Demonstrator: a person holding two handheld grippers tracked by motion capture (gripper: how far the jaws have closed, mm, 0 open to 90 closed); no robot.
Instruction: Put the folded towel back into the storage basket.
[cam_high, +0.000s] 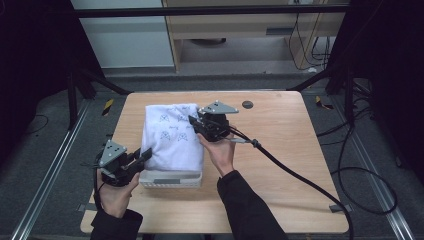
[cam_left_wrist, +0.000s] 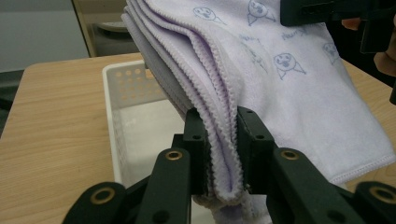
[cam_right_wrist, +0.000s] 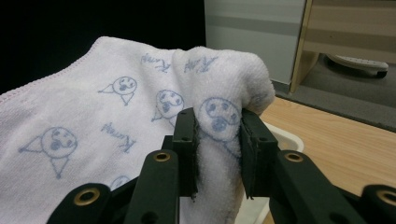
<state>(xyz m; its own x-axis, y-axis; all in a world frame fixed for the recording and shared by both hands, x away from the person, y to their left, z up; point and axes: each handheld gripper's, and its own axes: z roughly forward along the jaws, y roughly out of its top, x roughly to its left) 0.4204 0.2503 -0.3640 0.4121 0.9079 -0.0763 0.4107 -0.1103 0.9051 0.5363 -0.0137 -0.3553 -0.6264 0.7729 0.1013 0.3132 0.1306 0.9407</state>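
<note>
A folded white towel (cam_high: 172, 137) printed with small faces is held over a white perforated basket (cam_high: 171, 179) at the tabletop (cam_high: 280, 150) centre-left. The left tongs (cam_high: 144, 155) are clamped on its stacked hem at about 8 o'clock; the right tongs (cam_high: 196, 121) are pinched on a bunched fold at about 2 o'clock. Judged from this, the towel is being lowered into the basket. Both ends should be kept level and eased down together, the layers kept squared over the opening, and neither grip released until the cloth is borne by the basket floor.
</note>
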